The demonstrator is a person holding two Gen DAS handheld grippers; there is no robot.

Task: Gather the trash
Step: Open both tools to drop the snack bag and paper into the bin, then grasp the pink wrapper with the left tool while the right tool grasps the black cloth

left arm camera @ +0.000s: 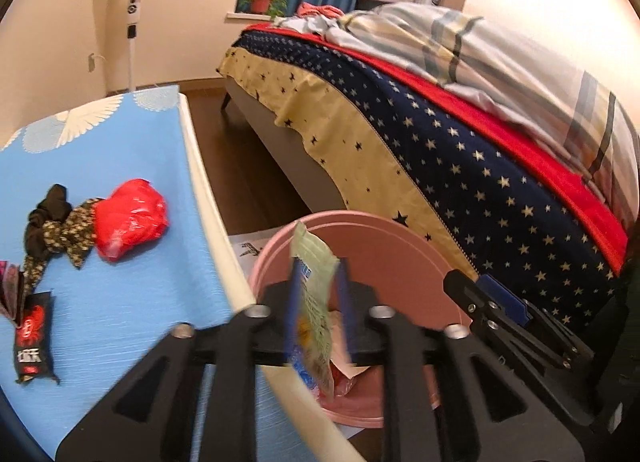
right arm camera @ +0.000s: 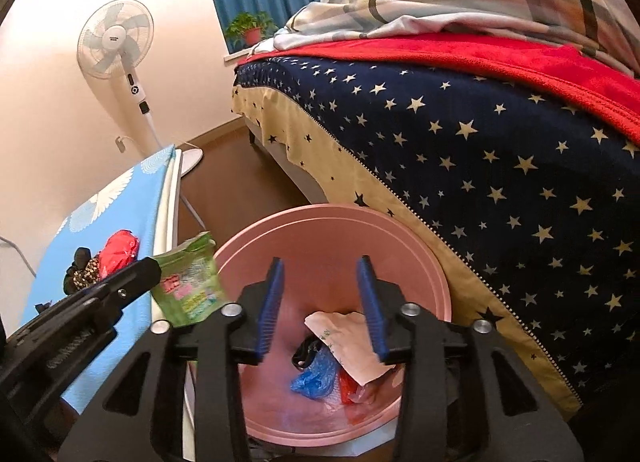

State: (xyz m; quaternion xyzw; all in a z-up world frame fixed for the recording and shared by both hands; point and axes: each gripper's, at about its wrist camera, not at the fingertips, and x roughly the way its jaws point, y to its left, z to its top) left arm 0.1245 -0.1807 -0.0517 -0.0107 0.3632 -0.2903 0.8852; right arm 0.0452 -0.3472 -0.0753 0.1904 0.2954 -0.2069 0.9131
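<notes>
Left hand-held gripper (left arm camera: 316,290) over the near rim of the pink bin (right arm camera: 400,230), jaws slightly apart, a green snack wrapper (left arm camera: 314,302) upright between the blue pads; contact uncertain. Right hand-held gripper (right arm camera: 322,302) jaws wide apart and empty, above the bin's tissue and plastic bags. Red crumpled bag (left arm camera: 130,218) lies on the blue surface (left arm camera: 120,302), left of the bin.

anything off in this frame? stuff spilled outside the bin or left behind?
Nothing spilled outside the pink bin. A green wrapper sits between the left gripper jaws over the rim, not yet inside. Left on the blue table: a red bag, a dark patterned cloth and a black snack packet. Right gripper is open and empty.
</notes>
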